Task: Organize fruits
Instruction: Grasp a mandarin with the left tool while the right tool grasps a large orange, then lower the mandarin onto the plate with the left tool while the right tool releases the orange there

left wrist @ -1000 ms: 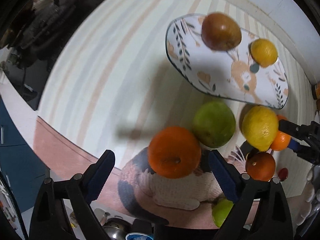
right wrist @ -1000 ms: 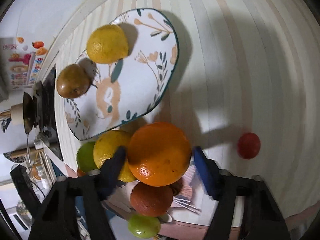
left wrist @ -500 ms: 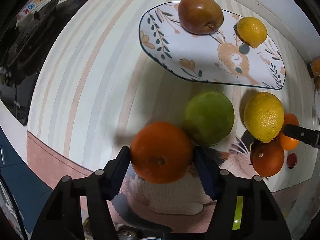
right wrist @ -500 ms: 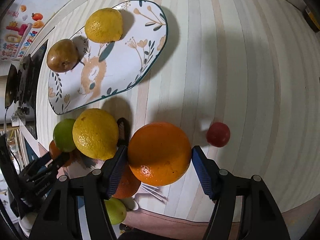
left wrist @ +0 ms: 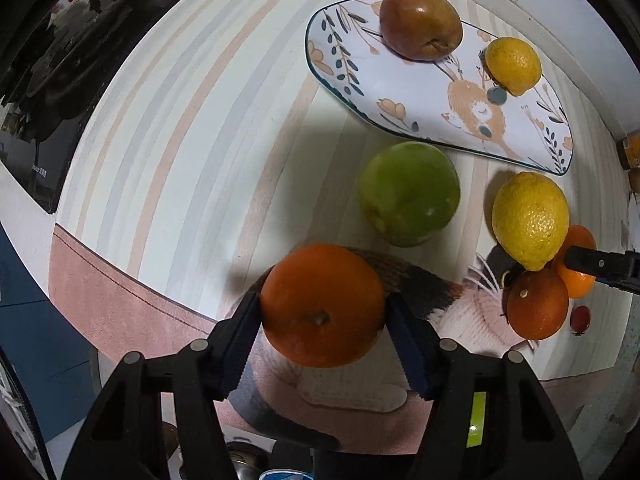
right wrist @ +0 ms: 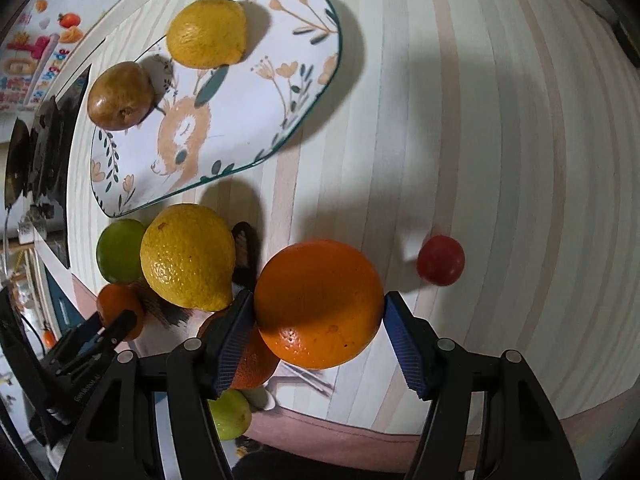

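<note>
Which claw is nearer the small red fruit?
Right. The right claw, shut on an orange, has the small red fruit just beside it. The left claw, its jaws just closed on another orange, sits farther off, past a loose orange.

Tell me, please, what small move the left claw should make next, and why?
Probably lift it and carry it toward the plate. The left claw has just been closing and its pads now press both sides of an orange. The plate holds only a brown pear and a small lemon, leaving bare space between them and the rim.
</note>
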Motion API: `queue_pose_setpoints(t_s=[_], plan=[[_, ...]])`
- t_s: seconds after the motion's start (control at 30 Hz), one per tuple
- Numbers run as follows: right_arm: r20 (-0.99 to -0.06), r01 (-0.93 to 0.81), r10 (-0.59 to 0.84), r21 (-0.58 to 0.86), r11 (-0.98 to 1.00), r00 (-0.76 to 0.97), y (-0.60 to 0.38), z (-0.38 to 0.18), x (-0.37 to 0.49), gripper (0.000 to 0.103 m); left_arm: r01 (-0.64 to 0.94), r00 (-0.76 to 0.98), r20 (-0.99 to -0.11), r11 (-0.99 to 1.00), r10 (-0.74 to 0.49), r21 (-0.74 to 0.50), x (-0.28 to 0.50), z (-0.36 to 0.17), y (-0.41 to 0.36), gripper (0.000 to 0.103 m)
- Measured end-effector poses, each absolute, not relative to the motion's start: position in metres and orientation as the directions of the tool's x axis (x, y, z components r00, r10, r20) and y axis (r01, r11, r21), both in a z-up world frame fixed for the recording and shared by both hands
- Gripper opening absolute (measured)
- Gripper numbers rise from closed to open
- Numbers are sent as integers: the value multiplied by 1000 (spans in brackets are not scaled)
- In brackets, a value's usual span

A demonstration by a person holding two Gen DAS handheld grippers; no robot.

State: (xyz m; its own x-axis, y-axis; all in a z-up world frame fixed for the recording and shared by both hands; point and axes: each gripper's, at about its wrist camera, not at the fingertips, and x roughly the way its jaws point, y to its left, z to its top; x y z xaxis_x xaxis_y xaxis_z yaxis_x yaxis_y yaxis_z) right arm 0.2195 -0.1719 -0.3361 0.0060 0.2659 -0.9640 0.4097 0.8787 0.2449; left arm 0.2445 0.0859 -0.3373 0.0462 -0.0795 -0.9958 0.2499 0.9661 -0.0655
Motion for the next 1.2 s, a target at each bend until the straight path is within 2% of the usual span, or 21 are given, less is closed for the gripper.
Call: queue_pose_setpoints(t_s=[0.1,0.27,0.43,0.63,0.8,1.2], plan=[[-973,387,229,221,895,28,-167,-327,219,67,242,58,-994,967,-97,-80,252,-322,91,61],[-965,353,233,262,898,123,-165,-290,235,67,261,130,-980,959,-149,-111,262,-276,88,61],[-970,282,184,224,933,161,-154,-273,283,67,314,197,-969,946,-146,-79,306,-249,57,61],[-984,231,116,145,962,132,-148,-285,331,67,363,165,-980,931,-115,-48,358,-275,28,61],[-988,223,122,140,965,93,-146,-303,345,67,373,113,-990,927,-79,-31,384,-297,14,61],[-945,155,320,327,932,64,-125,-328,357,69,330,41,-993,940,-109,-90,392,-314,28,62]])
